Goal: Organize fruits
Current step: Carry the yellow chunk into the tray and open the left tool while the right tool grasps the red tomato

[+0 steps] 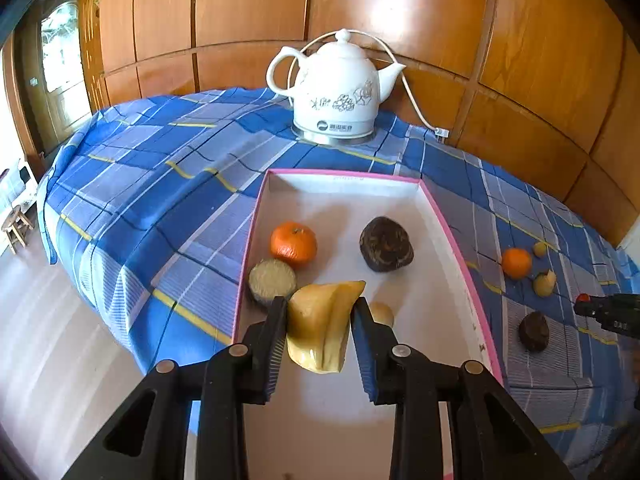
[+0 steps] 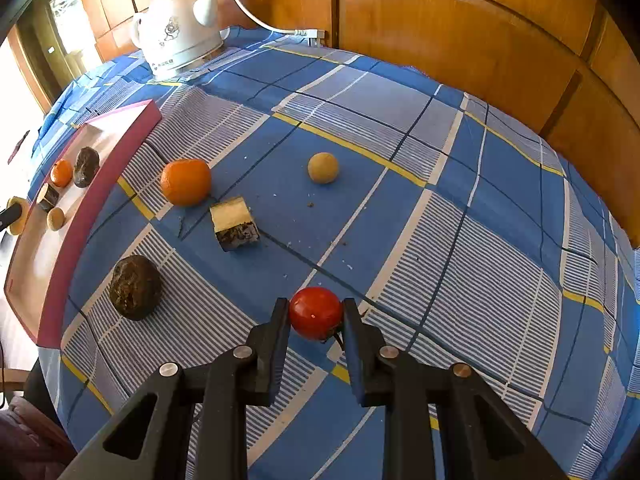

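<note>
My left gripper [image 1: 320, 304] is shut on a yellow wedge-shaped fruit piece [image 1: 320, 326], held over the pink-rimmed white box [image 1: 452, 236]. Inside the box lie an orange [image 1: 294, 245], a dark brown fruit [image 1: 386, 244], a cut round piece [image 1: 272, 280] and a small tan ball [image 1: 382, 313]. My right gripper [image 2: 316, 306] is shut on a red tomato [image 2: 315, 312] just above the blue checked cloth. On the cloth to the right of the box lie another orange [image 2: 186, 181], a cut block [image 2: 235, 223], a dark fruit [image 2: 135, 287] and a tan ball [image 2: 323, 167].
A white ceramic kettle [image 1: 338, 88] with its cord [image 2: 260, 20] stands at the table's far edge against the wooden wall panels. The blue checked cloth [image 2: 460, 208] covers the whole table. The box [image 2: 60, 272] sits at the table's left part.
</note>
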